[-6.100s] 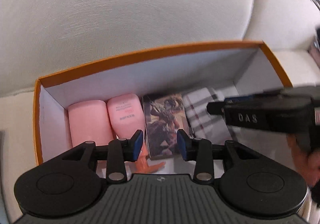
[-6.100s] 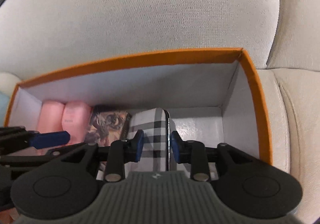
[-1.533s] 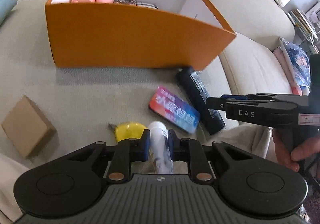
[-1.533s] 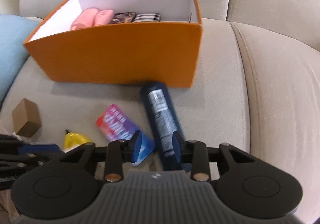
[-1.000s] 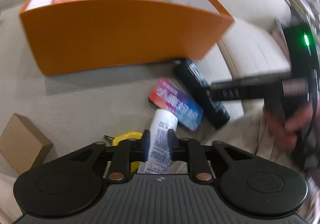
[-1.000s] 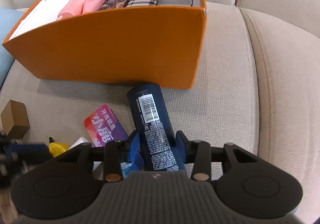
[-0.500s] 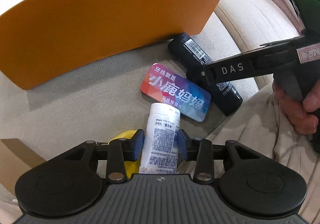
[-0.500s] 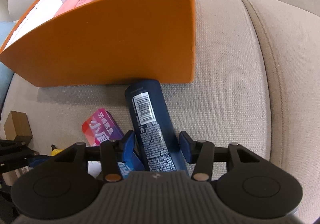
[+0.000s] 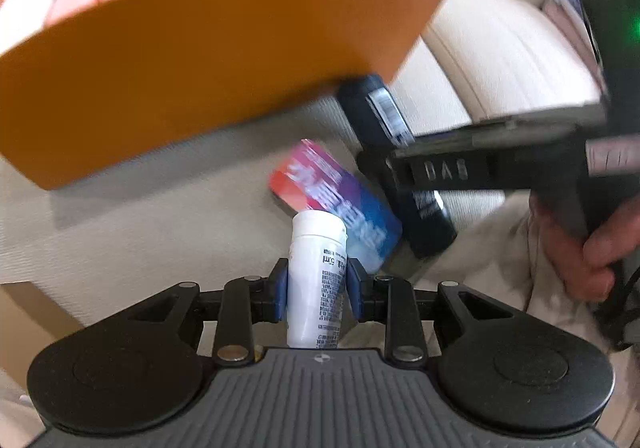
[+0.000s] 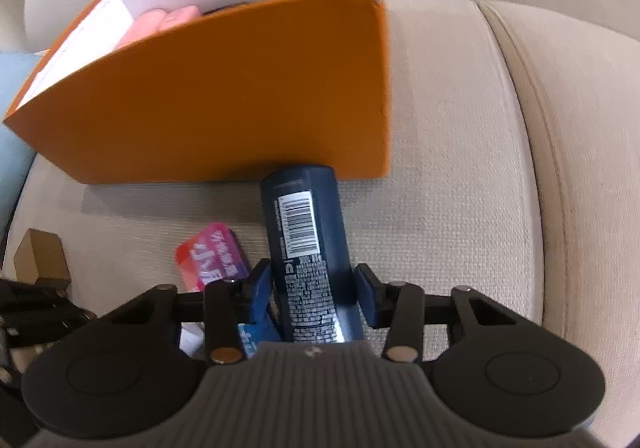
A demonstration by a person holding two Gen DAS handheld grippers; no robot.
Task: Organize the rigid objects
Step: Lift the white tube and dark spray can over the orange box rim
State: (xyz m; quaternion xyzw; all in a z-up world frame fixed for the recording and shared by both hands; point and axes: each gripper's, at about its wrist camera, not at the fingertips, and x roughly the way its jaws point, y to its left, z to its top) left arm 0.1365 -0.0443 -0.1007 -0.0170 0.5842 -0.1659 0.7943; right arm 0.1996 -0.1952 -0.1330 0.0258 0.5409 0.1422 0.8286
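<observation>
A white tube (image 9: 316, 268) with small print lies on the sofa seat, and my left gripper (image 9: 316, 290) is closing on it, blue pads against both its sides. A dark blue can (image 10: 308, 248) with a barcode lies with its far end against the orange box (image 10: 240, 87). My right gripper (image 10: 312, 292) is closing on the can, pads at its flanks. A red-to-blue printed tin (image 9: 320, 183) lies flat between tube and can.
Pink items (image 10: 160, 23) stand inside the orange box. A small brown cardboard box (image 10: 40, 260) sits at the left. A hand (image 9: 580, 248) holds the right gripper. A cushion seam (image 10: 520, 127) runs along the right, and a light blue cushion (image 10: 12, 87) lies far left.
Both grippers left the inside of the box and came down over the seat. In the last second each pair of jaws widened around its object, then narrowed onto it again.
</observation>
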